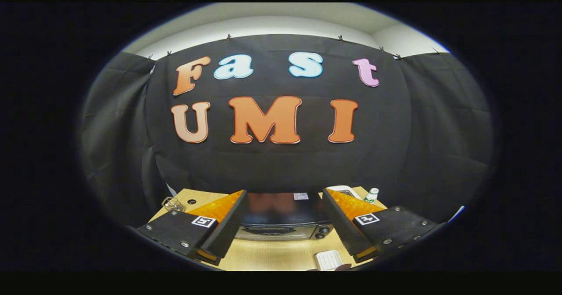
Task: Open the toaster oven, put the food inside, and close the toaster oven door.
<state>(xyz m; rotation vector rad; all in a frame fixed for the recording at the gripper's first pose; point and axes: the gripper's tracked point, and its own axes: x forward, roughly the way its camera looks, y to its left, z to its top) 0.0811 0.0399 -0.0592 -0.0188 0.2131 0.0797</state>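
Wooden worktop [272,255] partly hidden behind the claw [281,224], toaster oven [283,218] between and beyond its fingers, sides covered by them, door shut, claw spread wide and holding nothing, white waffle-like food [328,260] near the right finger, small white bottle [372,195] at the far right, clear object [172,204] far left, hard to identify

We find no text that we can read with any certainty. A small pale sticker [300,196] sits on top of the toaster oven [281,220], between the tool's [283,224] spread fingers, but its print is too small to make out. Each finger carries a square black-and-white marker [367,218], a coded pattern rather than words. The little bottle [371,195] on the worktop [272,255] bears a label too blurred to read.
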